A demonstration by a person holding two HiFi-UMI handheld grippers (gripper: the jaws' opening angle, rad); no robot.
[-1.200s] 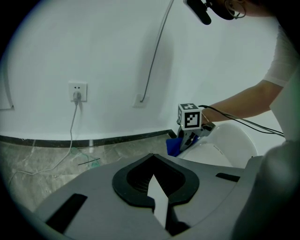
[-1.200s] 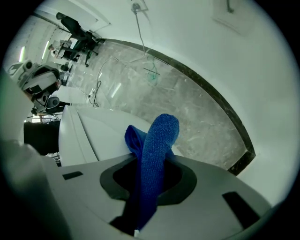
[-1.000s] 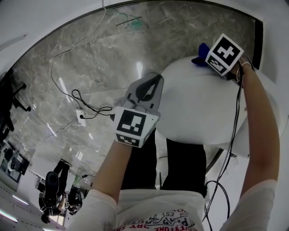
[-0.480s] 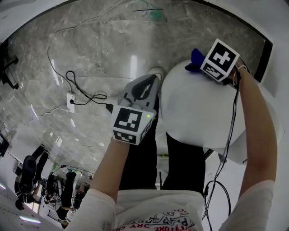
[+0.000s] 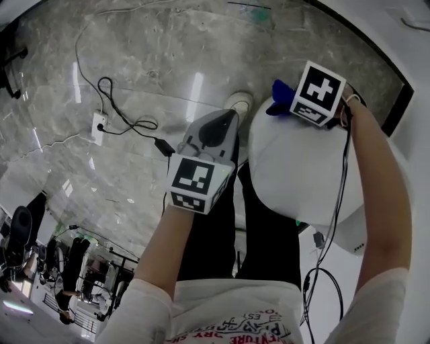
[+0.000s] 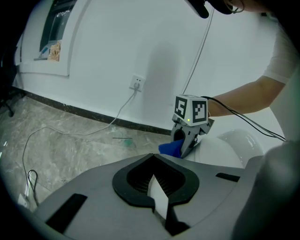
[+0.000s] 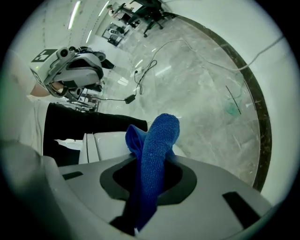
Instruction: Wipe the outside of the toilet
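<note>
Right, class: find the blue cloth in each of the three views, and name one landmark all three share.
Head view: cloth at upper right, at the toilet's far edge.
Left gripper view: cloth right of centre, held by the right gripper.
Right gripper view: cloth at centre, clamped between the jaws.
Shared landmark: the white toilet, next to the cloth in every view.

This is looking like an open office or test room: a white toilet (image 5: 295,168) is standing on a glossy marble-look floor (image 5: 134,60). Loose cables (image 5: 143,125) are trailing across it, and office chairs (image 7: 154,13) are standing far off. A wall socket (image 6: 137,83) is sitting above a dark baseboard (image 6: 84,112).
</note>
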